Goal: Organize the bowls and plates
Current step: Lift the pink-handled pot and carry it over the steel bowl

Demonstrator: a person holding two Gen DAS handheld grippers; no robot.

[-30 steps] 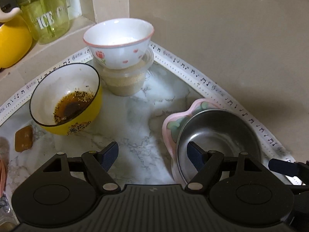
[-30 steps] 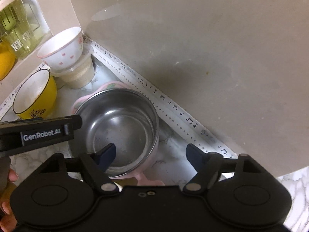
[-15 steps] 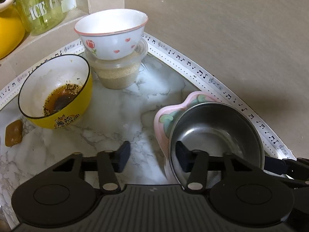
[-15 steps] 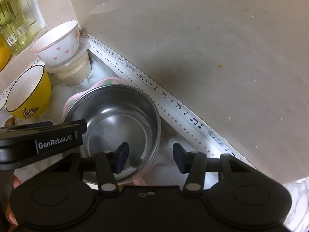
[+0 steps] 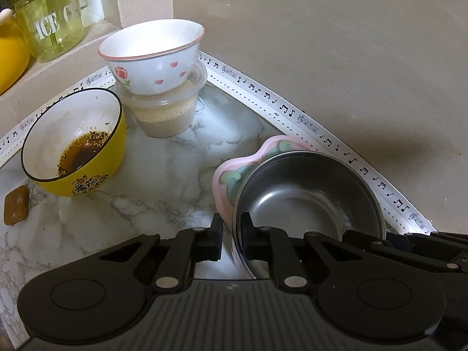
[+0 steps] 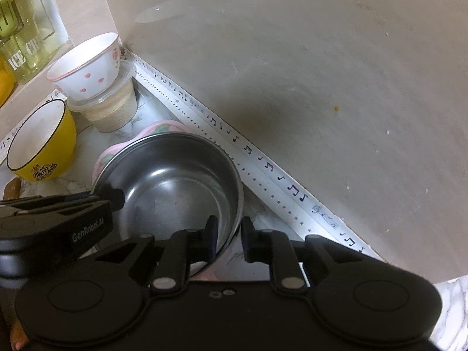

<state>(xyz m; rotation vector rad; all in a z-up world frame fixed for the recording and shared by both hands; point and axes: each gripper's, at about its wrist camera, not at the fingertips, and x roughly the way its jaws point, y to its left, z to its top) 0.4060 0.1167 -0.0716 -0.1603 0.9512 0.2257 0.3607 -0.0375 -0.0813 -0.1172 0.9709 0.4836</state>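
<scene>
Left wrist view: left claw (image 5: 231, 234) closing on the near-left rim of the round stainless-steel bowl (image 5: 307, 196), nested in a pink scalloped ceramic dish (image 5: 225, 175) on the marble-patterned desk (image 5: 163, 181), near the wall corner. Right wrist view: right claw (image 6: 229, 239) closing over the same steel bowl's near-right rim, one finger inside, one outside; left claw gripping the opposite edge.

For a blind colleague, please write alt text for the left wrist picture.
The left tongs are closing on the near rim of a steel bowl that sits in a pink dish. Behind stand a yellow bowl with sauce and a white bowl on a plastic tub.
</scene>
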